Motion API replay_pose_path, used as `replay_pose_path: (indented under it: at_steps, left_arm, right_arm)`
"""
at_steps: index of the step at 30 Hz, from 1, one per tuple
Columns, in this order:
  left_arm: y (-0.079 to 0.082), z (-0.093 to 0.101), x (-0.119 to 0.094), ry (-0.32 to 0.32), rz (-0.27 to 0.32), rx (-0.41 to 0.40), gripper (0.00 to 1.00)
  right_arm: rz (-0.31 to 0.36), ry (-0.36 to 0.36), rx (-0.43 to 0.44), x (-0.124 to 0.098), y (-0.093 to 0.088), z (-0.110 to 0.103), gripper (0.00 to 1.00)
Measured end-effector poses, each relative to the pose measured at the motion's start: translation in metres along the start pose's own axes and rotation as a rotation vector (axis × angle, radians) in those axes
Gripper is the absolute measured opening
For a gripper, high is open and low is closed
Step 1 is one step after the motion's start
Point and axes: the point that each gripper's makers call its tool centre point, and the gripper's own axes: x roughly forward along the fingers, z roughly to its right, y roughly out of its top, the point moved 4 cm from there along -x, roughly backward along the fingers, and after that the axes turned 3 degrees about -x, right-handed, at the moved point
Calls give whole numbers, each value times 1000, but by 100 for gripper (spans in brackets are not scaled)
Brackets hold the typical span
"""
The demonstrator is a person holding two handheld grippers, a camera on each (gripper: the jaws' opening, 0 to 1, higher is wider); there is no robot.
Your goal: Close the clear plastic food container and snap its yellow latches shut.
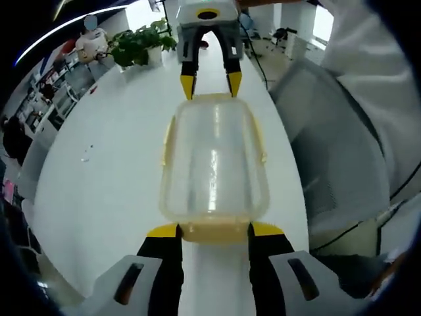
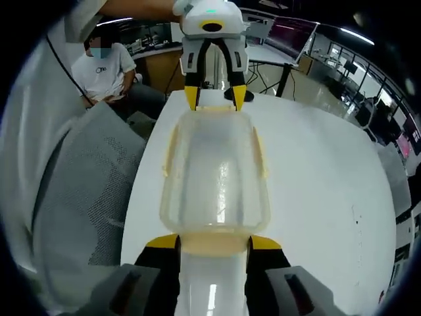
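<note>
Left claw: we are holding our left claw (image 1: 214,232) at one short end of the container (image 1: 214,161), its jaws spread to either side of the end latch (image 1: 214,232) and resting just beside it, gripping nothing that we can make out.
Container: it is lying on the white table (image 1: 112,178) between our two claws, lid (image 2: 214,168) already seated on top, so the closing part looks done to us.
Side latches: we are seeing yellow strips along both long sides (image 1: 167,141); whether they are snapped down we cannot tell through the clear plastic.
Right claw: we are holding our right claw (image 2: 214,245) at the opposite short end, jaws likewise parted around that end's latch (image 2: 214,243), nothing pinched; in the left gripper view it is showing at the far end (image 1: 211,84).
Progress: we are judging the lid on and the latching under way, with the two end latches seemingly the ones left to press.
Surroundings: a mesh chair (image 2: 79,197) is standing beside the table.
</note>
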Motion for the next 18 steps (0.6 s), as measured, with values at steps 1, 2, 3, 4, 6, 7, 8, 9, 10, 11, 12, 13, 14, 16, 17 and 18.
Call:
replay_pose_path:
  at_steps: [1,2,3,4,6,7,8,9,10,11,12,13,14,16,17,18]
  left_arm:
    - [4,0,2,-1,-1,-8,36]
    - [7,0,3,-2,0,-12,36]
    - [10,0,4,-3,0,-12,36]
    - [14,0,5,0,0,-7,36]
    - [22,0,9,-1,2,-14,36]
    - [25,-1,10,3,0,-9,36]
    - [28,-1,12,-1,-2,-14,36]
    - [32,-1,14,2,-2,-9,36]
    - [36,-1,16,5,-4,-6,36]
    - [39,-1,17,2,-5,-9,36]
    - [41,-1,18,2,-3,-7,36]
    - [45,-2,20,6,-5,-5,36]
    - [47,-2,22,3,-4,-9,36]
    - [52,-1,26,4,-2,-8,36]
    - [56,0,29,2,-5,-9,36]
    - [58,0,31,2,-5,-9,36]
  right_arm:
    - [3,-3,-2,-3,-3,0,37]
    - [5,-7,-8,-5,-5,1,37]
    - [9,-5,-7,-8,-9,0,37]
    - [11,-5,-4,-10,-11,0,37]
    - [10,-9,-10,-13,-18,1,37]
    - [11,-10,-7,-15,-21,1,37]
    - [9,-10,-10,-16,-25,1,37]
    - [8,-10,-8,-17,-28,1,37]
    - [9,-10,-4,-20,-32,1,37]
    - [8,-9,-4,-21,-34,0,37]
    - [8,-10,-5,-24,-38,0,37]
    - [10,-12,-5,-25,-40,1,37]
    - [11,-10,-5,-27,-44,1,37]
    - [9,-7,-4,-30,-49,0,37]
    - [8,-7,-4,-31,-51,0,37]
    - [5,-8,-8,-33,-55,-1,37]
